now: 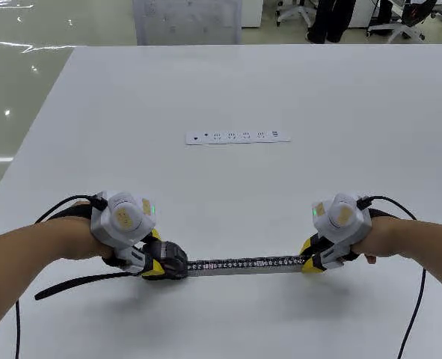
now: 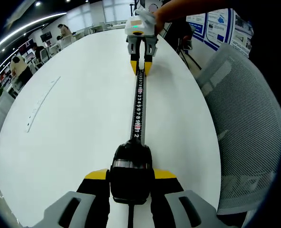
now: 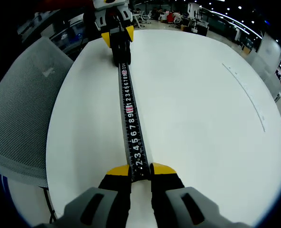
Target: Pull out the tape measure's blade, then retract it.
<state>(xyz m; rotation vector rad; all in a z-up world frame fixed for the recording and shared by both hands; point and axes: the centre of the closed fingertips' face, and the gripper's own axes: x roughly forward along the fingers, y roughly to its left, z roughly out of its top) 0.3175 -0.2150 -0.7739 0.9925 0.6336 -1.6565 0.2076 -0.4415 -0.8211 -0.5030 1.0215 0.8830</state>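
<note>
A black tape measure case [image 1: 168, 261] sits near the table's front edge, held in my left gripper [image 1: 152, 258], which is shut on it. In the left gripper view the case [image 2: 130, 171] fills the space between the yellow-tipped jaws. The blade [image 1: 244, 264] stretches out flat to the right over the table, its numbers showing. My right gripper [image 1: 310, 262] is shut on the blade's end [image 3: 139, 166]. The blade [image 2: 139, 102] runs straight from the case to the right gripper [image 2: 140, 66]. In the right gripper view the left gripper [image 3: 117, 37] holds the case far along the blade [image 3: 129, 114].
A white power strip [image 1: 237, 137] lies in the middle of the white table [image 1: 280, 97]. Black cables [image 1: 415, 299] trail off both grippers toward the front edge. A grey mesh chair back [image 2: 247, 123] stands just off the table's near side. Office chairs and a person's legs are beyond the far edge.
</note>
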